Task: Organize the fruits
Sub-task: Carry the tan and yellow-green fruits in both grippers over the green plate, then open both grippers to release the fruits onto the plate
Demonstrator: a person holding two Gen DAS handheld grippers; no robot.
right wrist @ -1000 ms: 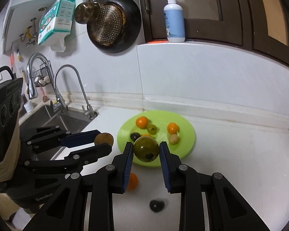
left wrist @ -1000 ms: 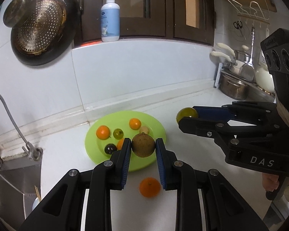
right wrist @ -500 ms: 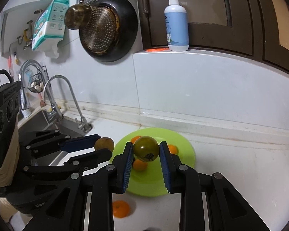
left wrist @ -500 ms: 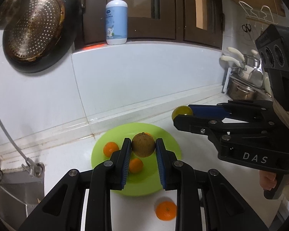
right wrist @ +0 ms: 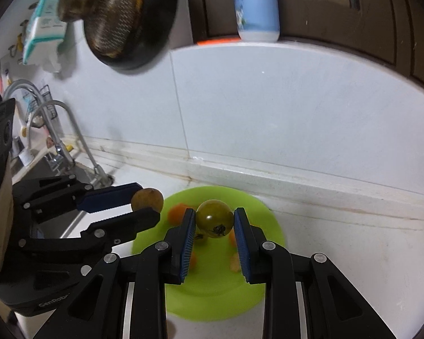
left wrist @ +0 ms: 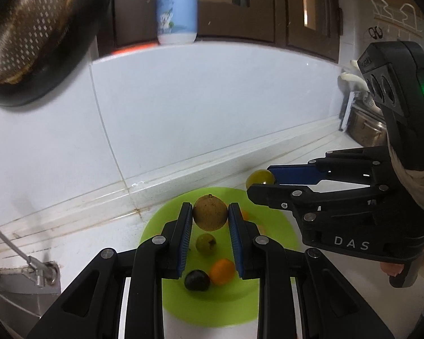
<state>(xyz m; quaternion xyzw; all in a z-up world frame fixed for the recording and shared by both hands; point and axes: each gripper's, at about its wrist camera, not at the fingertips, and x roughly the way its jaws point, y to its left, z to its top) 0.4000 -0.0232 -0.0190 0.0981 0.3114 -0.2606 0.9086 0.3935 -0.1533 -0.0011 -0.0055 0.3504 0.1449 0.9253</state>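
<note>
My left gripper [left wrist: 210, 217] is shut on a round brown fruit [left wrist: 210, 212] and hangs over the lime-green plate [left wrist: 212, 308]. Below it on the plate lie a small green fruit [left wrist: 205, 243], an orange one [left wrist: 222, 271] and a dark one [left wrist: 196, 280]. My right gripper [right wrist: 214, 222] is shut on a green tomato-like fruit [right wrist: 214, 218], also above the plate [right wrist: 212, 302]. Each gripper shows in the other's view: the right gripper [left wrist: 261, 182] with its green fruit [left wrist: 259, 177] at the right, the left gripper [right wrist: 147, 202] with the brown fruit [right wrist: 147, 198] at the left.
The plate sits on a white counter [right wrist: 353, 254] against a white tiled wall. A sink with a tap [right wrist: 56, 130] lies to the left. A black pan [right wrist: 132, 19] hangs on the wall, and a soap bottle [left wrist: 176, 5] stands on the ledge above. Pots [left wrist: 364, 130] stand far right.
Both grippers have moved forward toward the wall and over the plate, each still holding its fruit. The loose orange and dark fruit on the near counter have dropped out of view.
</note>
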